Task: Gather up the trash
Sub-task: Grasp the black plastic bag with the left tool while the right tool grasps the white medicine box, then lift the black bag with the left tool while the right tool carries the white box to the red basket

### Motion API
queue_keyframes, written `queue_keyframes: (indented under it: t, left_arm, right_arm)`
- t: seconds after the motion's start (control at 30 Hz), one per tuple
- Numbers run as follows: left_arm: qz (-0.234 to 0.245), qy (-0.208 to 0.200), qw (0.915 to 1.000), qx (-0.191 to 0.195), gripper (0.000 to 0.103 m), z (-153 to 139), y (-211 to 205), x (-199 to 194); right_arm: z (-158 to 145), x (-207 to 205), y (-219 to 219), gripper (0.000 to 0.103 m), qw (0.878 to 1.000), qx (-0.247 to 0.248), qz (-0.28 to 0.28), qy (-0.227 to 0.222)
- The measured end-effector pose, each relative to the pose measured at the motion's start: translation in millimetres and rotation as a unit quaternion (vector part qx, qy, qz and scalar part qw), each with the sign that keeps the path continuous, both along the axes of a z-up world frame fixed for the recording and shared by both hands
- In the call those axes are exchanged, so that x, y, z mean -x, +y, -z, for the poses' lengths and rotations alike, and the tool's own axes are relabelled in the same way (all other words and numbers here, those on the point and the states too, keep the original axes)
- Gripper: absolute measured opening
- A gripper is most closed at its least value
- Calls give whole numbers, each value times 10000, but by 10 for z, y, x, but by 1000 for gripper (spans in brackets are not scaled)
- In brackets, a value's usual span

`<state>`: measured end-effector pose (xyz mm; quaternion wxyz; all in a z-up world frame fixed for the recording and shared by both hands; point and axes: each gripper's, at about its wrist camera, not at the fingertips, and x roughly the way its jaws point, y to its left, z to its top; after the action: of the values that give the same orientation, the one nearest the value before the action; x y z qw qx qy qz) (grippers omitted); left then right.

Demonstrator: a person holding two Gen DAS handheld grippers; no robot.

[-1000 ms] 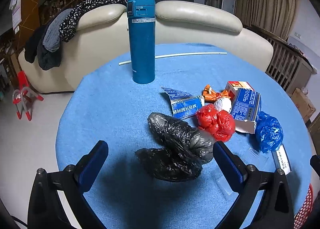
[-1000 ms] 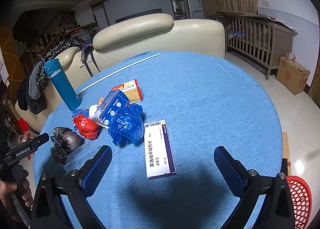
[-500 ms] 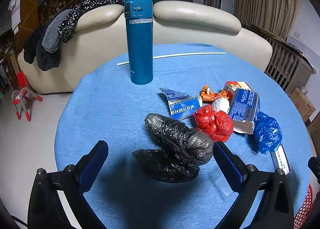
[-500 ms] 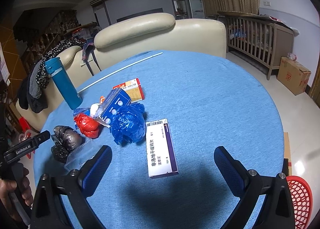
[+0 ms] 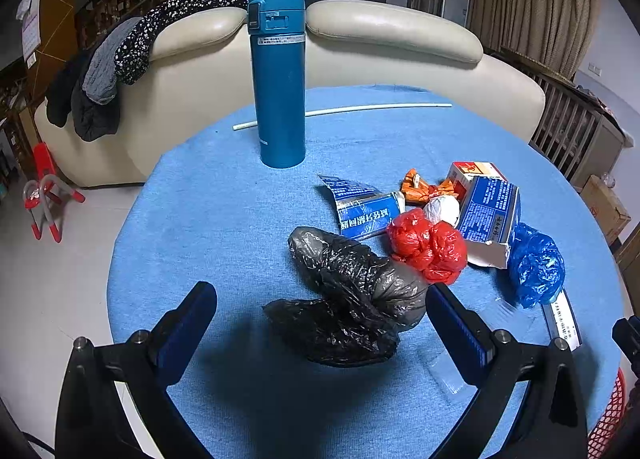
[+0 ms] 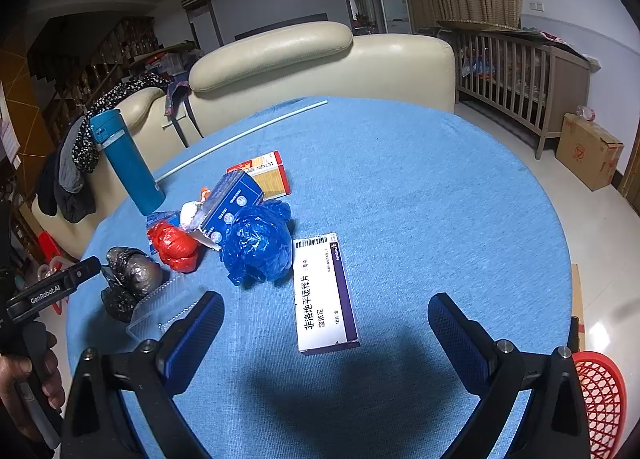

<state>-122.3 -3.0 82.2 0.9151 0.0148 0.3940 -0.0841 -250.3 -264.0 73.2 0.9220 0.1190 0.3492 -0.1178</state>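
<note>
A crumpled black plastic bag (image 5: 352, 295) lies between the fingers of my left gripper (image 5: 320, 311), which is open and not touching it. Beside it sit a red bag (image 5: 426, 245), a torn blue wrapper (image 5: 364, 211), a blue box (image 5: 488, 215) and a blue bag (image 5: 536, 269). A white and purple medicine box (image 6: 322, 291) lies flat just ahead of my right gripper (image 6: 326, 319), which stands open and empty. A clear plastic tray (image 6: 164, 311) rests by the black bag (image 6: 132, 279).
A tall teal flask (image 5: 278, 79) stands at the back of the round blue table (image 5: 208, 199), with a thin white rod (image 5: 344, 111) behind it. A red basket (image 6: 600, 399) sits low at the right edge. A cream sofa (image 5: 380, 43) lies beyond.
The left gripper has drifted slightly forward over the black bag. The right gripper has moved a little closer to the medicine box. Both stay open.
</note>
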Motion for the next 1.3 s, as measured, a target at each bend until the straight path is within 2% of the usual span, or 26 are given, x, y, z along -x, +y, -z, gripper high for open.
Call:
queue_keyframes:
  t: [0.4,0.63,0.77,0.97,1.0,1.1,1.13,1.3]
  left_arm:
    - [29,-1,10000,-8,103,6,-18,-3]
    - [-106,18,9999,96,103,35,122,-39]
    - [-175,104,9997,130,103,93,200,-66]
    - [-93,241,9997,55,103,179,145,-140]
    - [-80,267,9996,49,103,187,128,-163]
    - [-29,305,9995,38,103,201,83,-221]
    - [-10,305,9995,26,103,203,68,-233]
    - [103,376,9992,55,103,211,-68,-322]
  right_arm:
    - [42,-25,10,103,10000,30,-17,48]
    - [112,-52,-23,103,9998,40,21,171]
    - [236,-122,-52,103,9994,45,35,350]
    - [478,-402,-5,102,9963,337,-116,788]
    - [538,-457,-6,96,9952,331,-158,910]
    - [664,-533,11,59,9917,490,-125,1185]
    - [668,-539,28,56,9909,557,-157,1219]
    - [692,-548,36,54,9908,551,-216,1217]
